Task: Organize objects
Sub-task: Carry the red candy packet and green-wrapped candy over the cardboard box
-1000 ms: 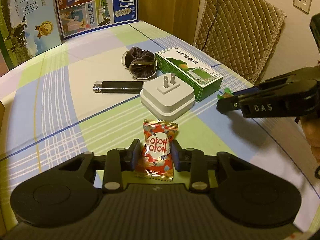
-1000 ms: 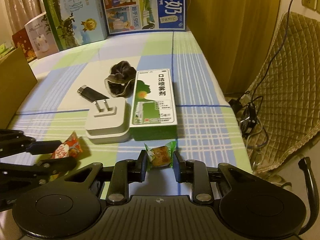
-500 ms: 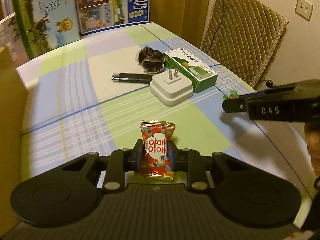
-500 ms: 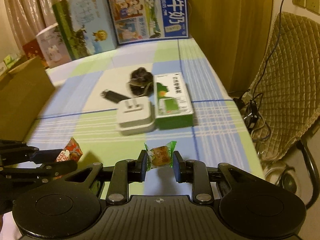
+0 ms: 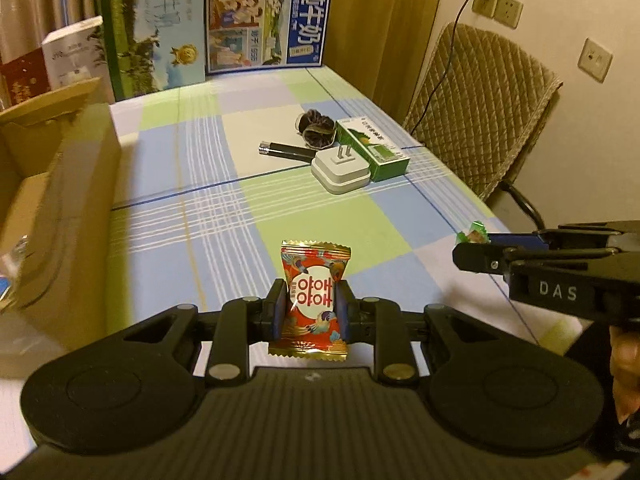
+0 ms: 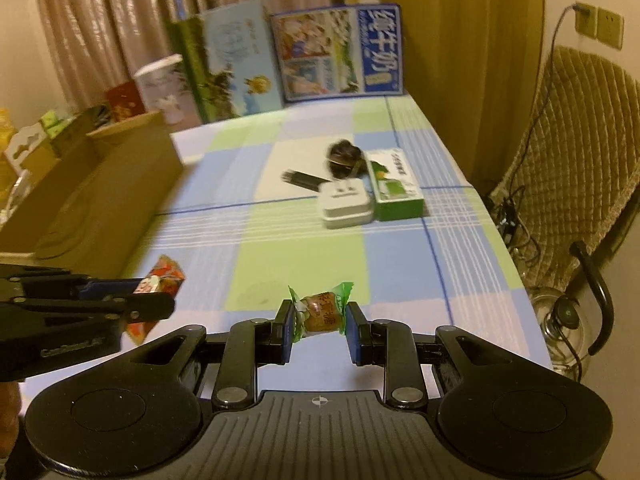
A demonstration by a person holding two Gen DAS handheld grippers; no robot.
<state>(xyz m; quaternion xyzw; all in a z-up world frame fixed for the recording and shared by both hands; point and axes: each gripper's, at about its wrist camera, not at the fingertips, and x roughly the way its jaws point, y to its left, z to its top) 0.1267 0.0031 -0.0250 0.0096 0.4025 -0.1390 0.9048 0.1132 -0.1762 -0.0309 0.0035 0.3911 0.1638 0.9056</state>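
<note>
Holding a red candy (image 5: 313,300), left gripper (image 5: 310,307) is nearing the box (image 5: 56,184); right gripper (image 6: 319,322) is pinching a green candy (image 6: 320,312). Advice: release only once above the opening.

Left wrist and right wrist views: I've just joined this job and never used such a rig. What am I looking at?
There is no robot here: a person carries a hand-held two-finger gripper in each hand, with a fisheye camera looking forward along its fingers. The left wrist view shows the left gripper shut on a red foil-wrapped candy; the black tool at its right edge is the right gripper. The right wrist view shows that right gripper shut on a green-wrapped candy. Both candies are lifted above the checked blue and green tablecloth. On the cloth lie a white plug adapter, a green rectangular carton, a black lighter-shaped stick and a dark fabric scrunchie. An open brown cardboard box stands at the left.
</note>
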